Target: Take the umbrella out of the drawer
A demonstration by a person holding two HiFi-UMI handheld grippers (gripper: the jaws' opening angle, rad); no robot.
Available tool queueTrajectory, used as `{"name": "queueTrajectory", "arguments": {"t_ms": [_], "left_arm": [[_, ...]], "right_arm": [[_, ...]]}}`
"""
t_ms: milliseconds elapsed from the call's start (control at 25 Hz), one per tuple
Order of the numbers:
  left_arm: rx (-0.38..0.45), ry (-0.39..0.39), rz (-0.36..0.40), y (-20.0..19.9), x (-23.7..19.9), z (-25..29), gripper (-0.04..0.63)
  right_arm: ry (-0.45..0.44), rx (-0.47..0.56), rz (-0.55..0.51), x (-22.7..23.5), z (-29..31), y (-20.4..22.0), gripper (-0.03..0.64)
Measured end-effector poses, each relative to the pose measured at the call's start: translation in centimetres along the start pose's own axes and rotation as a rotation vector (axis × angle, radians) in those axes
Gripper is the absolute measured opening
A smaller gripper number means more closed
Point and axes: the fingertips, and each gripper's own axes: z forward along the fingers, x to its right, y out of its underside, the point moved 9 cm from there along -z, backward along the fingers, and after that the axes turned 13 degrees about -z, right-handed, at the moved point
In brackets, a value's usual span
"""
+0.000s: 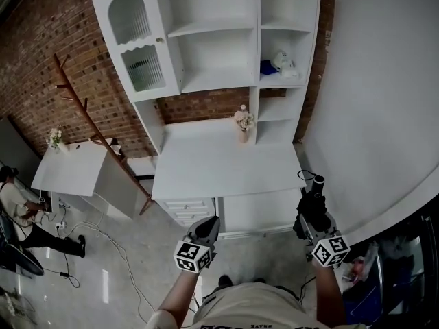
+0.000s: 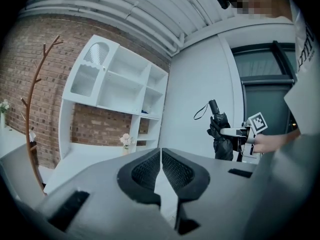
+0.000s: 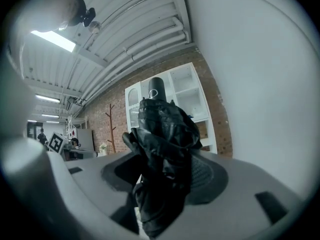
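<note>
The umbrella (image 3: pixel 165 134) covers the gap between the jaws of the right tongs (image 3: pixel 167 181), and its lower end runs off the bottom edge of the right gripper view. The blue and white things (image 1: pixel 278 64) on the shelf (image 1: pixel 282 83) are too small to tell.

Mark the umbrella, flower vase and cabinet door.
umbrella (image 3: pixel 162 154), right gripper view, folded canopy.
flower vase (image 1: pixel 243 120), head view, blossoms.
cabinet door (image 1: pixel 134 44), head view, wavy rail between panes.

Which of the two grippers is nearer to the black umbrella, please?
Right. The right gripper is clamped on the folded umbrella; the left gripper is apart from it, off to its left, jaws shut on nothing.
</note>
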Motion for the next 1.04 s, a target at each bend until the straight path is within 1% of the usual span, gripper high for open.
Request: {"name": "queueTrajectory", "arguments": {"t_ms": [160, 560, 800, 1040], "left_arm": [[0.021, -0.022, 0.021, -1.2, 0.2, -0.1, 0.031], [0.028, -0.022, 0.051, -2.5, -0.3, 0.3, 0.031], [0.037, -0.016, 0.050, -2.8, -0.8, 0.5, 0.031], [0.044, -0.029, 0.052, -3.4, -1.2, 0.3, 0.031]], "right_arm": [[0.003, 0.008, -0.013, 0.3, -0.1, -0.4, 0.253], [-0.002, 0.008, -0.023, 0.5, 1.0, -0.4, 0.253], [0.001, 0.005, -0.031, 0.3, 1.6, -0.6, 0.253], [0.009, -0.007, -0.043, 0.1, 1.9, -0.5, 0.253]]}}
